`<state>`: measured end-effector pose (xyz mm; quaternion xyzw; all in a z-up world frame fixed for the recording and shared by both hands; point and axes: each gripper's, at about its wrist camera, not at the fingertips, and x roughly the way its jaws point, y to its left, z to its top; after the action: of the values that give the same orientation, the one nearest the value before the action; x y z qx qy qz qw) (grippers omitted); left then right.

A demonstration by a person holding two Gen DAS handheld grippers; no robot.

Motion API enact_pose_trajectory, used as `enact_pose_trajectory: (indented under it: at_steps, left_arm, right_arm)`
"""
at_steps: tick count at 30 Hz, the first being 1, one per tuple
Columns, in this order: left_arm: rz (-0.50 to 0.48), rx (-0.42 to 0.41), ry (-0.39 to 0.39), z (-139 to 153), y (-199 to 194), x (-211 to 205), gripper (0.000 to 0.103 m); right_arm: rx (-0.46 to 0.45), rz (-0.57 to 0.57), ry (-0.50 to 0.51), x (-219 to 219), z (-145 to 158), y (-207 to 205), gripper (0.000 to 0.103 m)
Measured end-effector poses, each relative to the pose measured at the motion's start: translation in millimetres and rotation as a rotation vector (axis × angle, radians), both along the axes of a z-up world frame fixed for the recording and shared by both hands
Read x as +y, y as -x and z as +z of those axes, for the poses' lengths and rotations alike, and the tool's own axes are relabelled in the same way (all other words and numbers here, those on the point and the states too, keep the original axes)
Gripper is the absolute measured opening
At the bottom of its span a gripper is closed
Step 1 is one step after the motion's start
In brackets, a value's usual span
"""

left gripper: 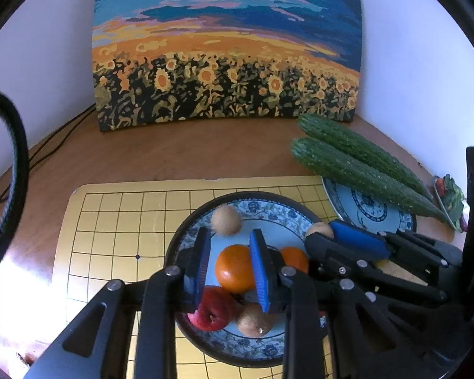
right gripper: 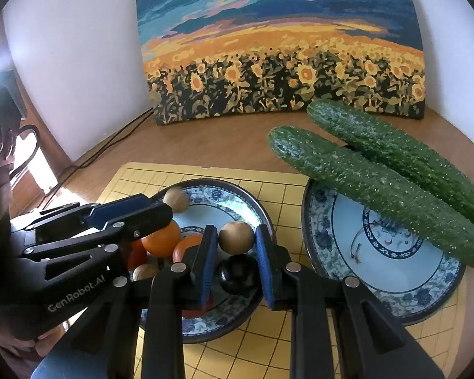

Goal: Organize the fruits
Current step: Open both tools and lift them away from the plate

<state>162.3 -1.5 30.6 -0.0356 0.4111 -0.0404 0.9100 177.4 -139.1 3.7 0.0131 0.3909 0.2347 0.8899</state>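
Both the left gripper (left gripper: pixel 230 252) and right gripper (right gripper: pixel 237 246) hung narrowed, gripping nothing, above the crowded fruit bowl (right gripper: pixel 252 202), its rim just beside the cucumber plate (right gripper: pixel 341 246), bare table (left gripper: pixel 173 154) lying open behind.

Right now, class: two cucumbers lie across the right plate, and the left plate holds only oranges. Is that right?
Not quite. The two cucumbers do lie across the right plate, but the left plate holds oranges, a red apple and small brown fruits, as the left wrist view shows.
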Motion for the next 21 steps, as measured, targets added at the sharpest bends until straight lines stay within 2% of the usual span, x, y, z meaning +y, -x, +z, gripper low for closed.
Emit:
enact_pose_trajectory:
  at_steps: [2, 13, 21]
  left_arm:
    - [-0.003, -0.002, -0.008, 0, 1, -1, 0.026]
    - [0.019, -0.005, -0.017, 7, 21, 1, 0.032]
    - [0.046, 0.011, 0.0, 13, 47, 4, 0.036]
  right_arm:
    - [-0.001, 0.001, -0.004, 0, 1, 1, 0.026]
    - [-0.015, -0.008, -0.031, -7, 12, 14, 0.044]
    - [-0.008, 0.004, -0.044, -9, 21, 36, 0.047]
